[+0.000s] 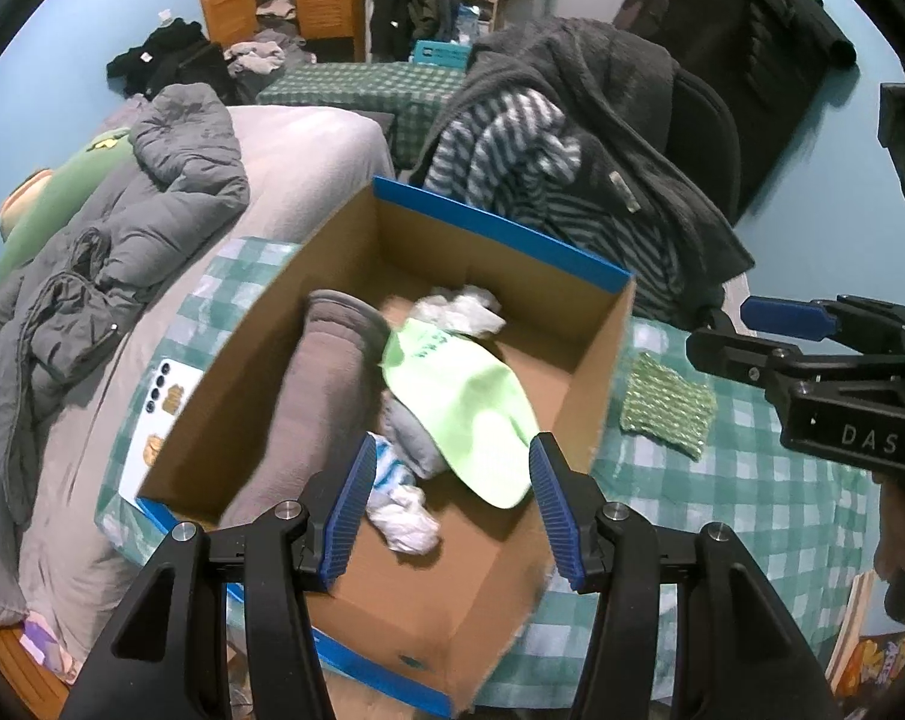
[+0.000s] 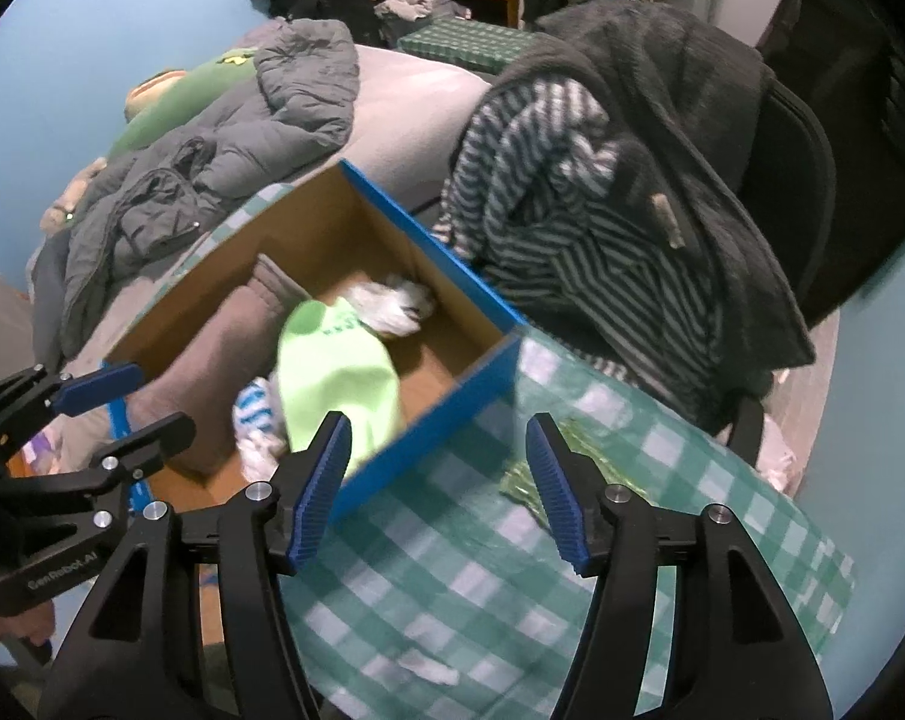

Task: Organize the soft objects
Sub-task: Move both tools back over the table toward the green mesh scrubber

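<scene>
A cardboard box (image 1: pixel 596 372) with a blue rim stands on the checked tablecloth. Inside lie a grey-brown cushion (image 1: pixel 308 396), a light green cloth (image 1: pixel 470 402), crumpled white cloths (image 1: pixel 464 312) and a blue-striped white piece (image 1: pixel 392 474). My left gripper (image 1: pixel 452 510) hovers open over the box's near end; the green cloth lies below it, not pinched. A green knitted square (image 1: pixel 665 405) rests on the table right of the box. My right gripper (image 2: pixel 439 486) is open and empty above the box's blue corner (image 2: pixel 482 372), with the knitted square (image 2: pixel 515 477) by its right finger.
A chair (image 1: pixel 710 138) behind the box carries a striped garment (image 1: pixel 512 150) and a dark fleece. A bed (image 1: pixel 308 144) on the left holds a grey padded jacket (image 1: pixel 170 192) and a green plush. The checked tablecloth (image 2: pixel 452 600) extends toward me. Clothes lie heaped at the back.
</scene>
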The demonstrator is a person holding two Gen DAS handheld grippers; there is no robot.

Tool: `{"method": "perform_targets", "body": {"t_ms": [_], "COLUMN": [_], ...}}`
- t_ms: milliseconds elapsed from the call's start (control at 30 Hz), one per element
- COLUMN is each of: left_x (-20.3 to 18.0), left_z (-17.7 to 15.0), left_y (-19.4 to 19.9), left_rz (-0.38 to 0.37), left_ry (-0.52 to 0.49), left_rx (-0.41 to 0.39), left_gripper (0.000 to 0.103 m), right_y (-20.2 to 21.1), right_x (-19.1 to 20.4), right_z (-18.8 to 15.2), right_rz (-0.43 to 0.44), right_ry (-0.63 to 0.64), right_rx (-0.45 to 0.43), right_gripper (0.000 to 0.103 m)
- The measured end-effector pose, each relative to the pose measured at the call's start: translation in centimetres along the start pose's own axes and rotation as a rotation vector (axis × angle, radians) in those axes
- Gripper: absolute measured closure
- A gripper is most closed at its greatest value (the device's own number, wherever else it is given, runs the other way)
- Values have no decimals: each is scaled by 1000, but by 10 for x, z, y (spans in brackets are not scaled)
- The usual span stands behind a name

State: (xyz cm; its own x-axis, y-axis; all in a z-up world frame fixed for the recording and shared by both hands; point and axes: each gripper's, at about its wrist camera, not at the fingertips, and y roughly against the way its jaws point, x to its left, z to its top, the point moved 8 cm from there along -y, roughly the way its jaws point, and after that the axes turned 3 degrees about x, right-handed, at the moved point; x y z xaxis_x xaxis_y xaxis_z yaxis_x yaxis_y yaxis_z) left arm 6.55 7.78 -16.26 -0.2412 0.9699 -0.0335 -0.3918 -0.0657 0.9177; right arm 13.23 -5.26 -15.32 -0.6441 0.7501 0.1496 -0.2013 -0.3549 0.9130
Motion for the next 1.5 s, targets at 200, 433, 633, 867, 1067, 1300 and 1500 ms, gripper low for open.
{"method": "perform_targets", "body": {"t_ms": [200, 433, 633, 867, 1067, 1300, 1500], "left_x": [-29, -59, -85, -110, -121, -127, -124], "left_z": [-6, -16, -28, -50, -60, -66, -71], "left_y": [-2, -11, -17, -34, -52, -71, -88], "left_rz": [-15, -19, -30, -14, 12, 11, 23], "left_ry": [-28, -38, -16, 25, 56, 108, 135], "left_rx": [17, 53, 80, 125, 149, 168, 183], "left_gripper": [49, 49, 48, 48, 48, 48, 48], "right_y": [4, 4, -2, -21, -51, -89, -109], "right_x": [-32, -63, -86, -102, -108, -105, -103], "right_z": [-17, -35, -48, -57, -65, -73, -76], "right_rz": [-13, -15, -12, 8, 23, 22, 16], "right_ry": [-33, -56, -47, -12, 13, 71, 104], "right_rx": [14, 36, 64, 104, 144, 196, 222], "right_gripper": [41, 41, 41, 41, 40, 40, 40]}}
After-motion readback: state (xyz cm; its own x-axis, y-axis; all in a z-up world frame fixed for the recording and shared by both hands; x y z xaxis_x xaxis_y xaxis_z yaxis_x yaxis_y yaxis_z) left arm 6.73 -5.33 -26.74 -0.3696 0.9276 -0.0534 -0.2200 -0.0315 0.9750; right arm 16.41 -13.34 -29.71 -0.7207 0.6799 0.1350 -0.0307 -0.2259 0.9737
